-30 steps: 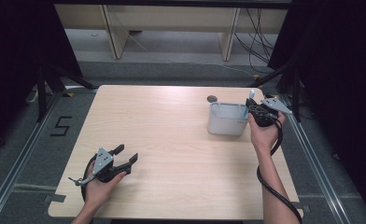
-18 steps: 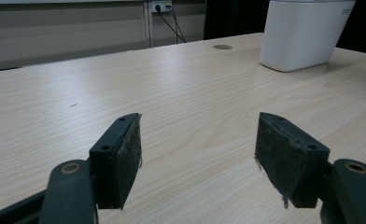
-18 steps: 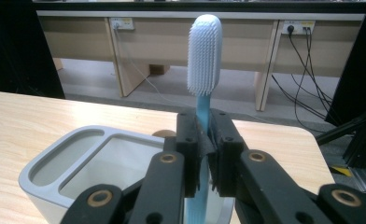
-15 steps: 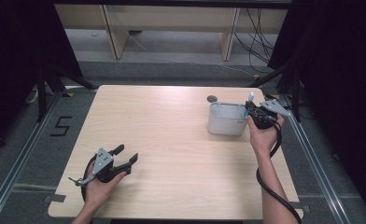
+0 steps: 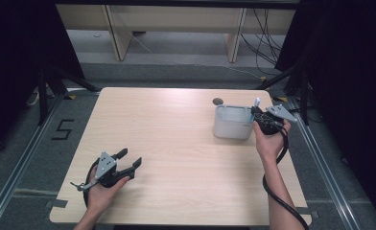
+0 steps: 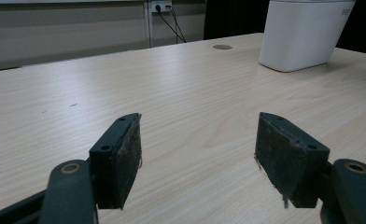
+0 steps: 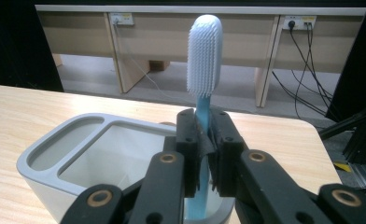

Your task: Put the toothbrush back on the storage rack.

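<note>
Currently right gripper [image 7: 203, 140] clamps blue toothbrush [image 7: 203, 56] upright over white holder [image 5: 231, 122] at table's 2 o'clock; left gripper [image 5: 128, 159] released, 7 o'clock.

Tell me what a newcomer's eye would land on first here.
Most striking is the light blue toothbrush, bristles up, clamped upright in the right gripper over the white two-compartment plastic holder near the pale wooden table's far right. The left gripper rests open at the near left.
</note>
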`<state>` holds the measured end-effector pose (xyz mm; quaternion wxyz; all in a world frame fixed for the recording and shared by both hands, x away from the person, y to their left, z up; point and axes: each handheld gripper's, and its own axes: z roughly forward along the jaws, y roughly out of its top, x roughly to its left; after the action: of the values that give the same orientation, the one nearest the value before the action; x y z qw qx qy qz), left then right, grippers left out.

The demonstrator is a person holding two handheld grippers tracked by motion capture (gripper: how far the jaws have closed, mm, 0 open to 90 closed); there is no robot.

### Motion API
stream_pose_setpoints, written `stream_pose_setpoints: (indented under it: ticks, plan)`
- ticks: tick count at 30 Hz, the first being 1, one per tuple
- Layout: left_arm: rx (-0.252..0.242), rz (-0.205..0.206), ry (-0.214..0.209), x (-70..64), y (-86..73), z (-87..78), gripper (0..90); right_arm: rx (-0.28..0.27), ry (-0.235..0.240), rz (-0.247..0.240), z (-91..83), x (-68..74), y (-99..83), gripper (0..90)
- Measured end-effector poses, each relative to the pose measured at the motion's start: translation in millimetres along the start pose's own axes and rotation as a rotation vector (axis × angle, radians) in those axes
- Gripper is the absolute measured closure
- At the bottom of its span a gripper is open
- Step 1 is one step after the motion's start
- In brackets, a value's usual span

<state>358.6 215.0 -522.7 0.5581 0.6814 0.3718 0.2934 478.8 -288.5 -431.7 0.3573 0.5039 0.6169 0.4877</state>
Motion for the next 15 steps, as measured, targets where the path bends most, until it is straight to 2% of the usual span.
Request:
stream_pose_setpoints:
  ticks: [1, 2, 3, 4, 5, 7, 8, 10, 11, 12, 13, 15]
  plan:
    - [0.000, 0.000, 0.000, 0.0, 0.0, 0.0, 31.0, -0.007, 0.002, -0.027, 0.6, -2.2, -0.4, 83.8]
    - [0.001, 0.000, 0.000, -0.1, 0.0, 0.0, 31.0, -0.003, 0.003, -0.016, 0.4, -1.6, -1.0, 83.8]
    - [0.000, 0.001, 0.000, -0.1, 0.0, 0.0, 31.0, -0.008, 0.005, -0.032, 0.9, -2.6, -1.5, 83.8]
    - [0.003, 0.001, 0.003, -0.1, 0.1, -0.1, 31.0, 0.003, 0.005, -0.015, 0.3, -1.9, -2.4, 83.8]
    - [-0.001, 0.000, 0.000, -0.1, 0.0, 0.1, 31.0, 0.003, -0.003, -0.030, 0.2, -2.6, -2.9, 83.8]
    - [0.002, 0.000, 0.002, 0.0, 0.0, 0.0, 31.0, 0.013, -0.006, -0.003, -0.8, -1.1, -5.1, 83.8]
    - [0.003, 0.000, 0.003, 0.0, 0.1, -0.1, 31.0, 0.007, -0.005, -0.025, -0.2, -2.8, -5.5, 83.8]
    - [-0.002, 0.000, 0.000, 0.1, 0.0, 0.6, 31.0, 0.003, -0.002, -0.018, 0.5, -2.6, -7.3, 83.8]
    - [-0.014, -0.002, -0.006, 0.3, -0.4, 1.6, 31.0, 0.006, -0.002, 0.001, 0.1, -1.1, -8.0, 83.8]
    - [-0.008, -0.002, -0.003, 0.2, -0.2, 1.0, 31.0, 0.012, -0.003, -0.019, -0.3, -2.6, -7.9, 83.8]
    - [0.004, -0.001, 0.003, 0.0, 0.1, 0.0, 31.0, 0.016, 0.007, 0.004, -0.5, -1.0, -8.7, 83.8]
    - [0.003, 0.000, 0.002, 0.0, 0.1, 0.0, 31.0, 0.014, -0.002, -0.025, -0.1, -2.0, -9.7, 83.8]
